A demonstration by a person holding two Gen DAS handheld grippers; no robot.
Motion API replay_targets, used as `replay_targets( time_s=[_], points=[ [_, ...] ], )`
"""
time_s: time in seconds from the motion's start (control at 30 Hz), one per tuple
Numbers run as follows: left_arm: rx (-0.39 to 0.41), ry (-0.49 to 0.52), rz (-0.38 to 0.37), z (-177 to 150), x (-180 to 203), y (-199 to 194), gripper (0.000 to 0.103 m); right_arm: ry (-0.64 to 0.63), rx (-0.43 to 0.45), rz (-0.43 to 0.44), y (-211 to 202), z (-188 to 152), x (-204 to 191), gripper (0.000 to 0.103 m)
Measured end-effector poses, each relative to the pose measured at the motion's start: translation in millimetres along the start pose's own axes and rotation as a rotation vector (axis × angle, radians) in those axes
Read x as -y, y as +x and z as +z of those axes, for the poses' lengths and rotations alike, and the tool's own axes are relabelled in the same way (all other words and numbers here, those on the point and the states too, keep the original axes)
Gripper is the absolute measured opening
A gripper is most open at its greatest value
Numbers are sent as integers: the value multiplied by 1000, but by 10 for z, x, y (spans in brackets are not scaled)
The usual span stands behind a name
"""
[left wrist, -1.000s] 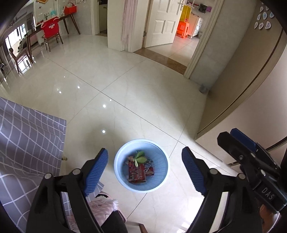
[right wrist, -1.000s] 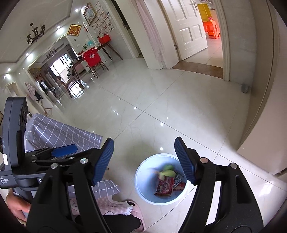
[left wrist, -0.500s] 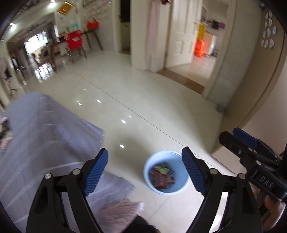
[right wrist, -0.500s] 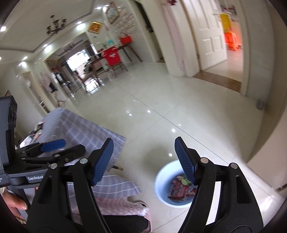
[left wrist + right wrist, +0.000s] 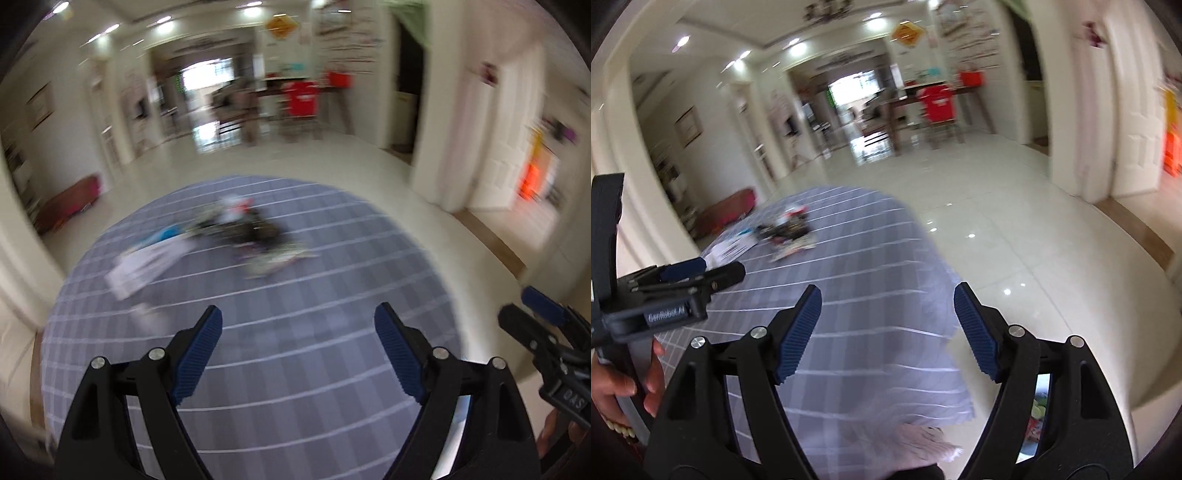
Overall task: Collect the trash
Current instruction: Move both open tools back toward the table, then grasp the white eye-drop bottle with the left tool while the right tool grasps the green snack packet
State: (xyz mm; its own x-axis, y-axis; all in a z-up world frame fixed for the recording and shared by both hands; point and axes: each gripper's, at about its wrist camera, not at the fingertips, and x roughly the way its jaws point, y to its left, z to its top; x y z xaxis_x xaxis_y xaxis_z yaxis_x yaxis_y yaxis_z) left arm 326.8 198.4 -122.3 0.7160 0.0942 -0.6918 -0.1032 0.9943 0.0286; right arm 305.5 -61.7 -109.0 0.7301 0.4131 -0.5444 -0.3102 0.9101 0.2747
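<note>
Both wrist views angled down, sharing checked tablecloth (image 5: 295,369); room beyond

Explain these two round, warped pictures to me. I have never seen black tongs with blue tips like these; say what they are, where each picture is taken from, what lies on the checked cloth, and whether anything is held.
There is no robot here. A person carries two hand-held black plastic grippers with ribbed blue pads, and a wide-angle camera on each looks forward between its two fingers, which bends the room into a circle.

One picture comes from the left gripper, the other from the right gripper. In the right view, the left tool and the hand gripping it show at the left edge.

Both point at a table under a grey-blue checked tablecloth. On its far side lies a blurred heap of mixed litter beside flat white paper sheets; the blur hides details.

Nothing is held: the left jaws stand wide, the right jaws are opening, both empty.
</note>
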Motion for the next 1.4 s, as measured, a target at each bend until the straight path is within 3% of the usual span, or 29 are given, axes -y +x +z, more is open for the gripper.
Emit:
replay_targets(
  time_s=[0.2,0.37,0.53,0.73,0.77,1.0,1.27,1.3,1.33,1.37,1.4],
  points=[
    [-47,-148,91,-66,-798,133,83,-89,-63,52,434,81,-628,73],
    [-95,-240,79,-185,-1113,321,83,-143,-121,55,762,141,-876,74],
    [-98,-261,34,-208,-1158,462,82,-184,-176,49,1030,129,-1022,75],
    [-162,-244,-2,-192,-1170,713,36,-204,-214,46,1346,226,-1145,77],
    [-162,-241,-11,-189,-1171,734,34,-209,-220,43,1393,240,-1158,78],
    [-112,-219,-32,-47,-1126,781,34,-250,-266,31,1766,362,-1283,85],
    [-107,-193,-38,136,-1028,849,34,-258,-323,24,2111,489,-1334,85],
    [-109,-190,-40,149,-1017,861,34,-258,-331,19,2131,485,-1332,82],
    [-112,-184,-42,150,-992,874,34,-266,-330,10,2134,489,-1338,76],
    [-115,-181,-42,151,-978,888,34,-290,-326,-6,2129,483,-1357,64],
    [-118,-177,-45,139,-963,895,34,-307,-322,-19,2115,477,-1363,61]
  ],
)
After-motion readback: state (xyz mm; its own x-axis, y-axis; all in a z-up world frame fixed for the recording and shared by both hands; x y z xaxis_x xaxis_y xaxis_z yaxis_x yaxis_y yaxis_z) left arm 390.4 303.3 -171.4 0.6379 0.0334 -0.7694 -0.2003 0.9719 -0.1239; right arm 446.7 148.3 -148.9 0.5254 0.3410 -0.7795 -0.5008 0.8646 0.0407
